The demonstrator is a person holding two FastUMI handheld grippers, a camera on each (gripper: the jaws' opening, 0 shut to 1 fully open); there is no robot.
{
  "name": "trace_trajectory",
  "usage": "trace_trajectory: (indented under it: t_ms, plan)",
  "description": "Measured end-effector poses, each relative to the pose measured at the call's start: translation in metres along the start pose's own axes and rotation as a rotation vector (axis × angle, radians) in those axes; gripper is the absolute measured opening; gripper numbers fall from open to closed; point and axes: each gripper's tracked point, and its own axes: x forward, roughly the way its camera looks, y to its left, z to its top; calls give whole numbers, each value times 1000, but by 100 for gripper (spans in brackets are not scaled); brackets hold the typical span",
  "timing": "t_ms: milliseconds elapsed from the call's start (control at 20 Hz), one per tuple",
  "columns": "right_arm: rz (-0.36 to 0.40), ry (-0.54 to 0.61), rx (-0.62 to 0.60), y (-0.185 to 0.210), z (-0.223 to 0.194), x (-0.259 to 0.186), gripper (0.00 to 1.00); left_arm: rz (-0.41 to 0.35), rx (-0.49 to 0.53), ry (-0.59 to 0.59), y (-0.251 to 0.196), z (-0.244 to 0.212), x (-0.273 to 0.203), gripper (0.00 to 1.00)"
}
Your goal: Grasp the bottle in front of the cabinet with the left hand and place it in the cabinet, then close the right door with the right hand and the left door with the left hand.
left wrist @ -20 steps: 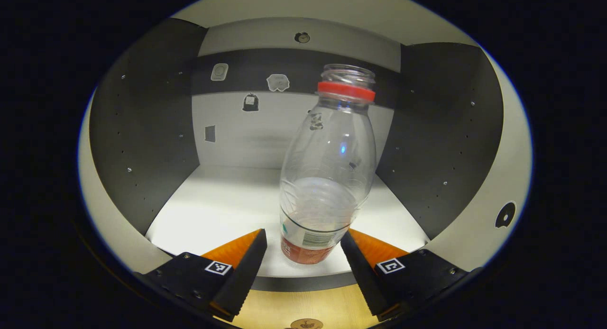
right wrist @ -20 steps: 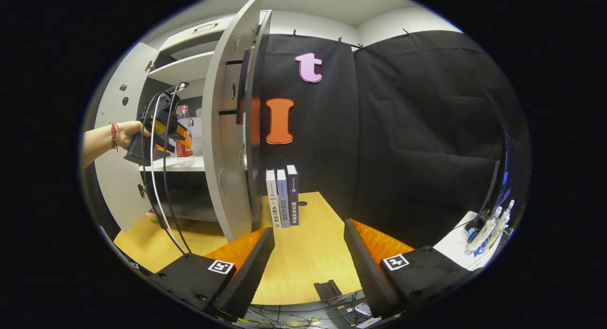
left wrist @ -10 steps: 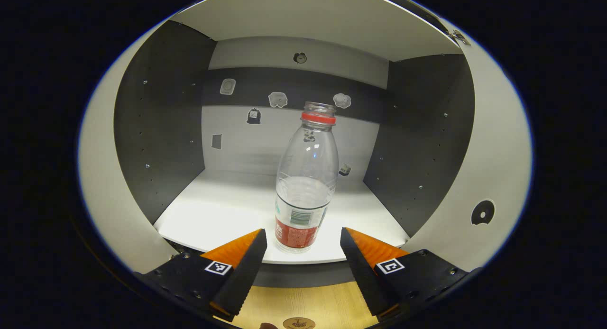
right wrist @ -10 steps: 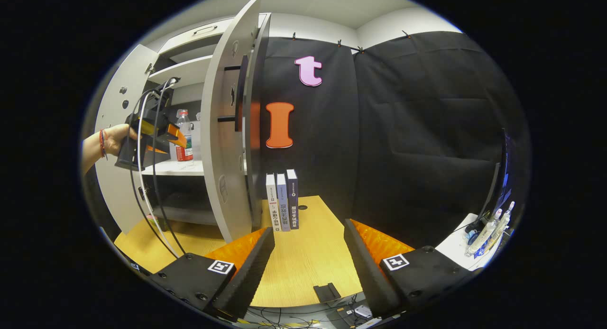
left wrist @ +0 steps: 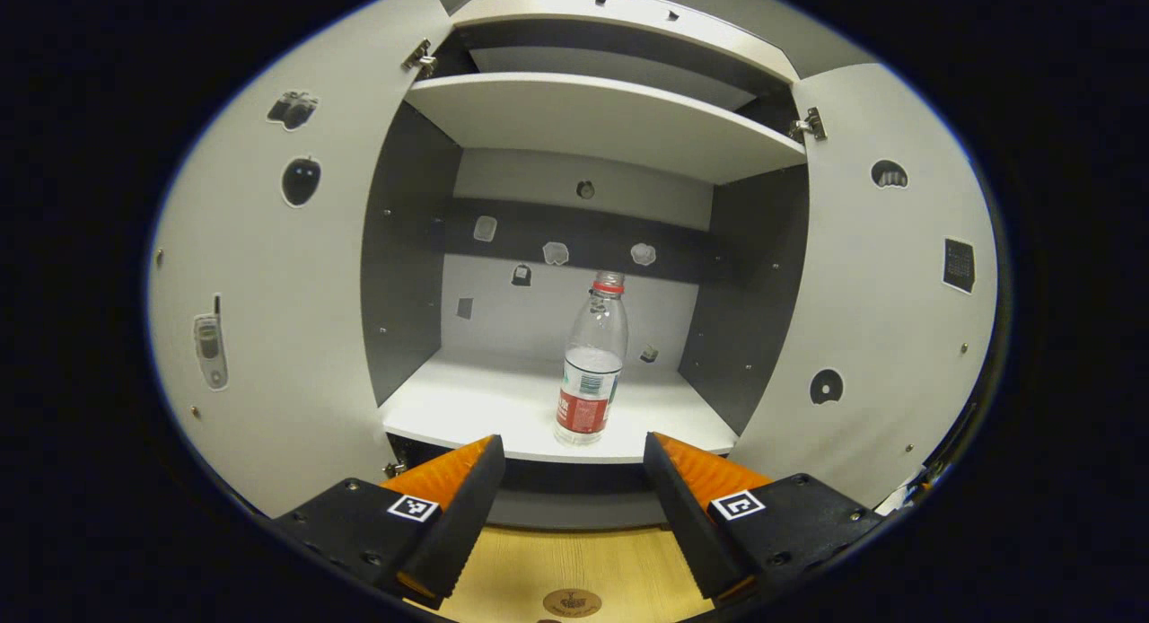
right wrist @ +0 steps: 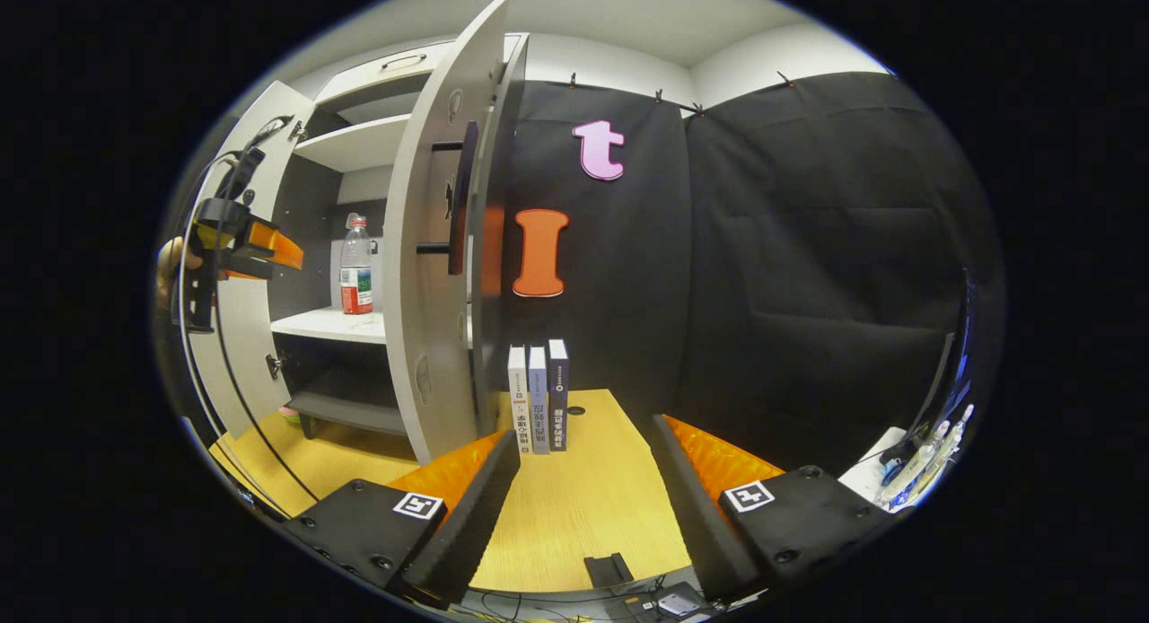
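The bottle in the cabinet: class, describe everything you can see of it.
The bottle is clear plastic with a red neck ring, no cap visible, and a red and white label round its lower body. It stands upright on the white shelf near the front edge, between the two open doors. Nothing touches it but the shelf; the open left gripper is clear of it.

Bright, even overhead light, soft shadows inside the cabinet (left wrist: 592,125), sharp centre, strong fisheye bending toward the edges.
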Motion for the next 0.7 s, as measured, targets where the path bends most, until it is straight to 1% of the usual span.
trace_trajectory:
  t_ms: [250, 450, 500, 600, 650, 700]
  plan:
    - [39, -71, -46, 13, 33, 21, 97, 96, 72, -85, 20, 4, -71, 95]
    - [71, -105, -59, 33, 57, 41, 97, 143, 79, -122, 32, -8, -117, 95]
    - [79, -110, -60, 40, 62, 46, 90, 161, 67, -128, 36, -12, -126, 95]
    - [82, -121, -69, 49, 71, 56, 90, 171, 34, -142, 40, -18, -143, 95]
    - [78, -124, -74, 52, 75, 59, 97, 161, 27, -157, 41, -18, -148, 95]
    - [78, -124, -76, 58, 78, 61, 96, 150, 31, -163, 42, -18, -151, 94]
